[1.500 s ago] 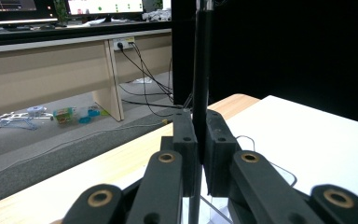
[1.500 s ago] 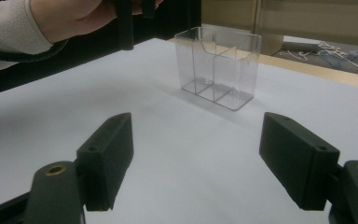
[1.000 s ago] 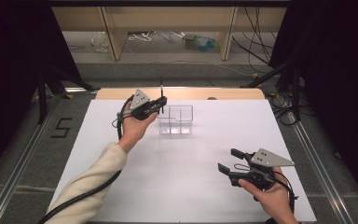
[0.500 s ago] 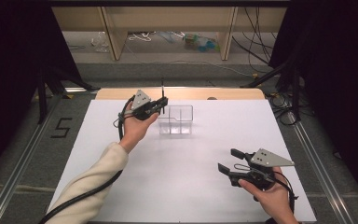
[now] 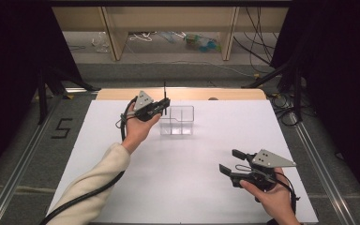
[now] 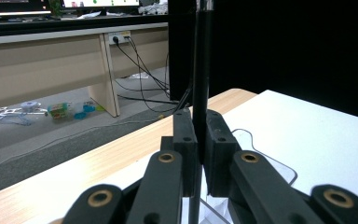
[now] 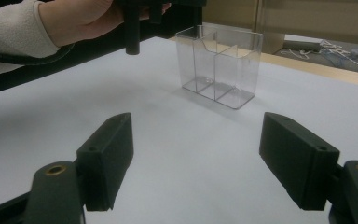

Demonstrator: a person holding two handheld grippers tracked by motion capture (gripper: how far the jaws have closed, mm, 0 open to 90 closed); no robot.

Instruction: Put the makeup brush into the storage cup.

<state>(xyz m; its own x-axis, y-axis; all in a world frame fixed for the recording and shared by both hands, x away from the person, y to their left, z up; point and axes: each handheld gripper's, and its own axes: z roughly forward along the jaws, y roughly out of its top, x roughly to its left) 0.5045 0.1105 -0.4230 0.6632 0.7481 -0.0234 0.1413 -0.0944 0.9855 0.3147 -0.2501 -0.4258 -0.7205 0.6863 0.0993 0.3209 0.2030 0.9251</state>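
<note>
From above, a white table [image 5: 183, 183] stands on a grey floor among black curtains, with cables along a wooden bench at 12 o'clock. The left gripper [image 5: 165, 107], raised beside a clear divided holder [image 5: 178, 121] at its 3 o'clock, clamps an upright black pen [image 5: 164, 96]. At 5 o'clock, well apart, the right gripper [image 5: 230, 161] hovers with jaws spread, empty.

The left gripper [image 6: 199, 140] view: both jaws pressed tight on the pen [image 6: 200, 70], the wooden table edge beyond.

The right gripper [image 7: 205, 163] view: wide jaws frame bare white surface; the holder [image 7: 219, 63] stands at 12 o'clock, the pen [image 7: 131, 28] hanging at 11.
</note>
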